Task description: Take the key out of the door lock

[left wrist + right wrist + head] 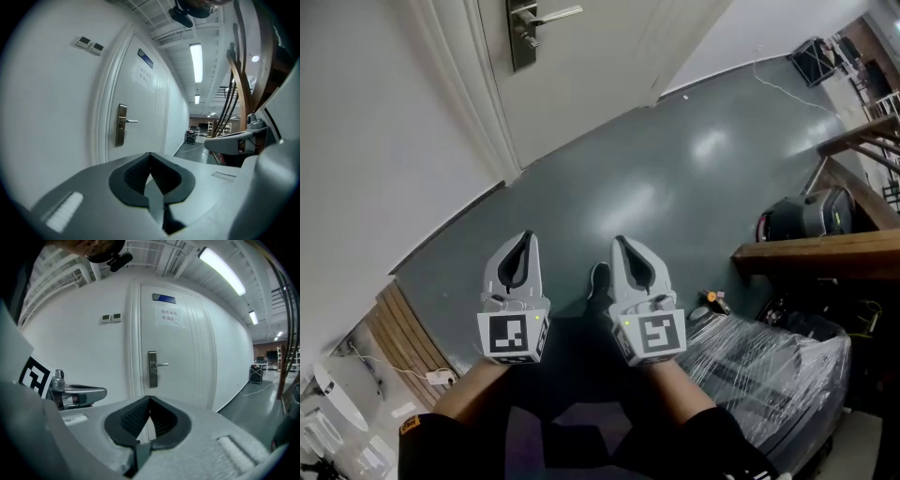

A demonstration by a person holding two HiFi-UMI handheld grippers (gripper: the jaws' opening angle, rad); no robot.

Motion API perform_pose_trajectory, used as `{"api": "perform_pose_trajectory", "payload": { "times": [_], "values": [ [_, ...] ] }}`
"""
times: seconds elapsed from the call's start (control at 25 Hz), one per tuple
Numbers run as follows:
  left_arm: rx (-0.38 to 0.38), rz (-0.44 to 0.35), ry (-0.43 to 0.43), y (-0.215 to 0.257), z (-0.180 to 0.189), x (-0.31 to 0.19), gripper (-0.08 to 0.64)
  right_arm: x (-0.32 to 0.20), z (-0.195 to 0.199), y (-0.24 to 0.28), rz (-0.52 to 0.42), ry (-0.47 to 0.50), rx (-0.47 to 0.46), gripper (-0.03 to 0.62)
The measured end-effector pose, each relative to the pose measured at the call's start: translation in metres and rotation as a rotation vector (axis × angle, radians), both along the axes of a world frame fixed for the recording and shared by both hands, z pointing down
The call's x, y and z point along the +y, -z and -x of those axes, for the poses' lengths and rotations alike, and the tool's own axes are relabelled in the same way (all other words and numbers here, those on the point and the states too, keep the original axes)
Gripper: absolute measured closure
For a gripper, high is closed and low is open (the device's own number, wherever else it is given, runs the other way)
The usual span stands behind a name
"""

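A white door (600,75) stands shut at the top of the head view, well ahead of both grippers. Its metal lock plate (523,36) carries a lever handle (555,15). The plate also shows in the left gripper view (121,124) and the right gripper view (153,369). A key is too small to make out in any view. My left gripper (525,236) (150,154) and right gripper (621,241) (149,398) are held side by side over the grey floor, both pointing at the door. Each is shut with nothing between its pads.
A wooden bench (816,253) and a black bag (806,216) stand at the right. A plastic-wrapped bundle (769,366) lies by my right arm. Wooden slats (403,328) lean at the left wall. A white cable (787,89) runs across the floor far right.
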State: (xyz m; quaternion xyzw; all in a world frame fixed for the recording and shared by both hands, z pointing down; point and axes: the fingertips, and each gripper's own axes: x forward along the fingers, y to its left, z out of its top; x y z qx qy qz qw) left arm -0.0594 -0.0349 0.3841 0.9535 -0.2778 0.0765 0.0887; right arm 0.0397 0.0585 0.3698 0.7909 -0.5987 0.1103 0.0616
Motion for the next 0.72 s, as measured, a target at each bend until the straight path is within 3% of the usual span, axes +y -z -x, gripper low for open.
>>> {"api": "perform_pose_trajectory", "payload": {
  "times": [0.32, 0.72],
  "values": [
    [-0.031, 0.003, 0.177, 0.002, -0.059, -0.001, 0.541, -0.021, -0.066, 0.008, -0.043, 0.196, -0.042, 0.6],
    [-0.07, -0.005, 0.312, -0.003, -0.1, -0.002, 0.541, -0.035, -0.13, -0.007, -0.046, 0.303, -0.077, 0.6]
  ]
}}
